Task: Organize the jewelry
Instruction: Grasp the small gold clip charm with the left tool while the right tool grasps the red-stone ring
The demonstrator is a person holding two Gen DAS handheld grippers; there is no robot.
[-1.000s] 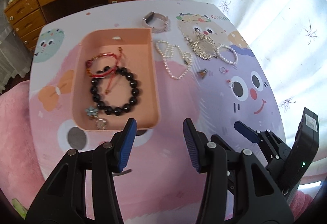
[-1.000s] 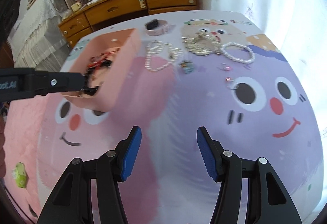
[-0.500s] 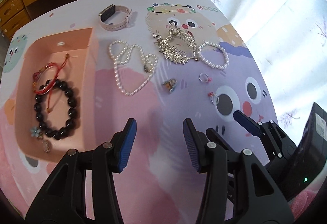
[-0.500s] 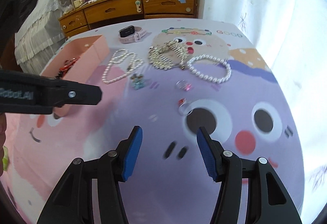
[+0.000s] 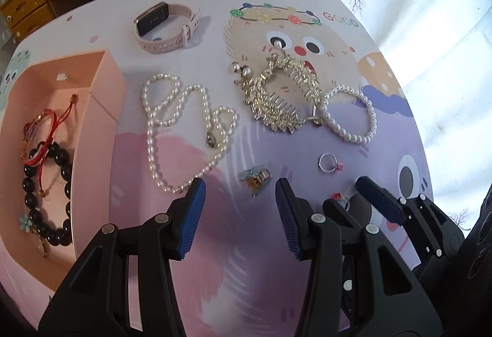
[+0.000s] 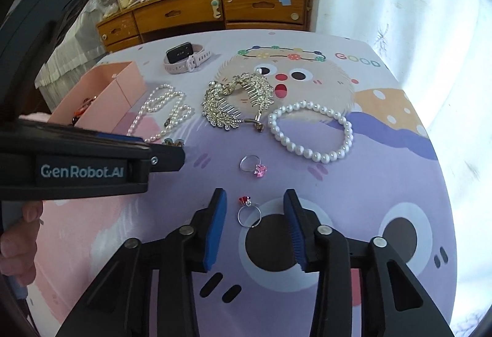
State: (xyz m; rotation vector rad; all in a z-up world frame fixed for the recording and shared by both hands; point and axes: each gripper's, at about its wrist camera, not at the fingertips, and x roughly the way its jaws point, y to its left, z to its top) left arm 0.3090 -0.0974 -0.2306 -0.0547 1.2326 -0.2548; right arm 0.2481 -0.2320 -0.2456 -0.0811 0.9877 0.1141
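Observation:
A pink box (image 5: 95,134) at the left holds a black bead bracelet (image 5: 46,198) and a red cord bracelet (image 5: 40,134). On the cloth lie a pearl necklace (image 5: 172,128), a gold comb (image 5: 276,97), a pearl bracelet (image 5: 350,112), a small hair clip (image 5: 256,178), a pink-stone ring (image 6: 253,166) and a red-stone ring (image 6: 248,212). My left gripper (image 5: 240,195) is open, just short of the hair clip. My right gripper (image 6: 255,208) is open with the red-stone ring between its fingers.
A pink smartwatch (image 5: 166,28) lies at the far side of the table. A wooden dresser (image 6: 215,11) stands behind. A bright curtain (image 6: 415,14) hangs to the right. The left gripper's body (image 6: 86,165) crosses the right wrist view.
Both grippers have moved right and forward, away from the pink box and toward the loose jewelry. The right gripper now straddles the red-stone ring.

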